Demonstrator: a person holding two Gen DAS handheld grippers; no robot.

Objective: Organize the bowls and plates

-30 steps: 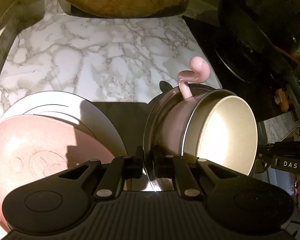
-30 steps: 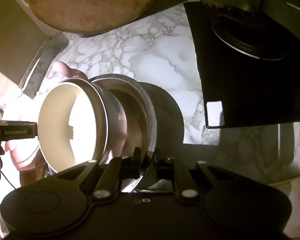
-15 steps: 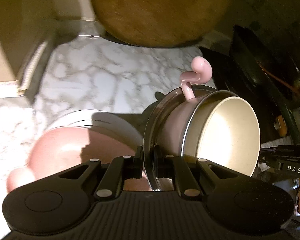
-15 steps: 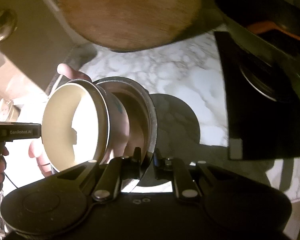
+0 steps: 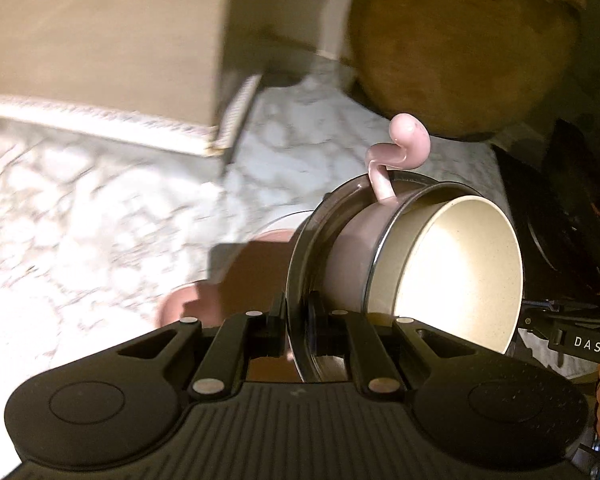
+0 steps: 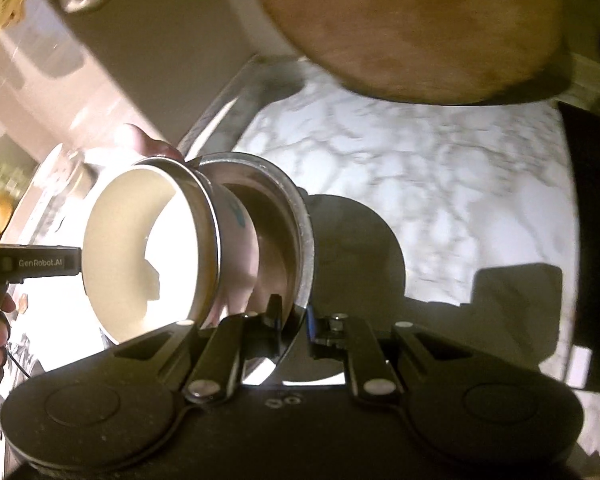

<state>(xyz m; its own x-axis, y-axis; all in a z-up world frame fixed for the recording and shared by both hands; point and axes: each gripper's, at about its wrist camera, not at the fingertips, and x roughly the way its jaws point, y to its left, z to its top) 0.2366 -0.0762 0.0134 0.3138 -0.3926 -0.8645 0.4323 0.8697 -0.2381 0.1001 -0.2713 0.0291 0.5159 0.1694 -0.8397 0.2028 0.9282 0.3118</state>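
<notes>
Steel bowl (image 5: 300, 264) with a pink cup (image 5: 348, 256) nested inside hangs above the worktop (image 5: 100, 220), each hand-held gripper (image 5: 296, 320) (image 6: 292, 320) clamped on its rim; looks mid-carry, next needs a stacking spot.

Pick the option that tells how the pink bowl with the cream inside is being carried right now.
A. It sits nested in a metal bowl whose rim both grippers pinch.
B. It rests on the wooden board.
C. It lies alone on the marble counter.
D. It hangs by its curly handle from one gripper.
A: the pink bowl sits inside the metal bowl, and both the left gripper and the right gripper are shut on that metal rim, above the counter.
</notes>
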